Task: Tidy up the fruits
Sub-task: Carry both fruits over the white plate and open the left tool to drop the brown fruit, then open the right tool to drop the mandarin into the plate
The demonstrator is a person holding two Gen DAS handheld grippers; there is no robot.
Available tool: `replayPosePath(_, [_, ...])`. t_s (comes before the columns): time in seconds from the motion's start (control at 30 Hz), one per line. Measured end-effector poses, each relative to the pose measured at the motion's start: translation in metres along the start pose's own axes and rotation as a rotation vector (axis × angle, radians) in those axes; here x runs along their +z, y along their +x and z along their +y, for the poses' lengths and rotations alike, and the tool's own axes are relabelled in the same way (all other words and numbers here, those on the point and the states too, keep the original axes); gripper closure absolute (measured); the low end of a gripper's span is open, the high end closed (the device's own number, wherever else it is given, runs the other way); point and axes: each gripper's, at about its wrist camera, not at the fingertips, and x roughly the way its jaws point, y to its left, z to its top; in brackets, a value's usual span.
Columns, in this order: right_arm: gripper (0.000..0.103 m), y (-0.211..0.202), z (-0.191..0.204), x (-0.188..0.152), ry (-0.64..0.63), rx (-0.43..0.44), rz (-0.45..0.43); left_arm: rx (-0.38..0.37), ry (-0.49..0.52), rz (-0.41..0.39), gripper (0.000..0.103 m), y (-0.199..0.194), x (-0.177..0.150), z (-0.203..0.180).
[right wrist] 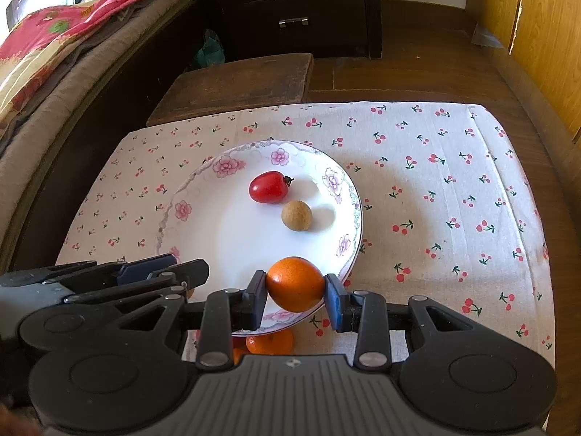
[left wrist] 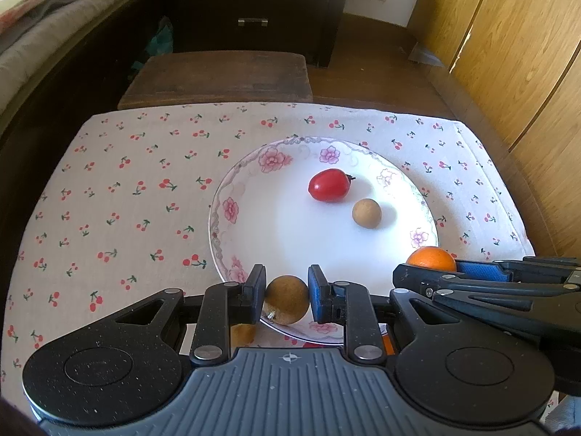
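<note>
Left claw (left wrist: 287, 299): clenched on a brown longan (left wrist: 287, 298), both pads touching its sides. The fruit is held over the near rim of the plate (left wrist: 225, 200). A short stem stub shows at its lower left.

Right claw (right wrist: 296, 285): clenched on an orange (right wrist: 295, 283), pads pressed to its left and right flanks. The fruit sits above the near-right edge of the plate; whether it touches the rim I cannot tell. In the left wrist view the right claw enters from the right, with the orange partly hidden behind its fingers.

On the plate: a red cherry tomato (left wrist: 329, 185) lies toward the far side, its dark stem end pointing right. A second, paler longan (left wrist: 366, 212) rests just beside it, nearer and to the right, a small gap between the two.

Below the plate's near edge: a second orange fruit (right wrist: 269, 341) lies on the cloth, mostly hidden by the right claw body. Another brown piece (left wrist: 242, 334) shows under the left claw; identity unclear.

Plate: white, pink flower rim, standing on a cherry-print cloth (left wrist: 127, 200) that covers the desk. Beyond the cloth: a dark wooden stool (left wrist: 218, 76), a dark drawer cabinet (left wrist: 254, 7), a bed (right wrist: 54, 54) at left, wooden panels (left wrist: 508, 54) at right.
</note>
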Motion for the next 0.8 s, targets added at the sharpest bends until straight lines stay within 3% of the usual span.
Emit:
replayPosePath(0.57, [0.066,0.0017,0.0019,-0.0002,-0.002,-0.015,0.0,0.012,-0.005,-0.001,0.071,-0.0012,0.0007,0.0002])
replayPosePath(0.8, [0.066,0.0011,0.0023,0.0008,0.004,-0.018,-0.005,0.018,-0.01,-0.007,0.065,-0.0042,0.0016,0.0019])
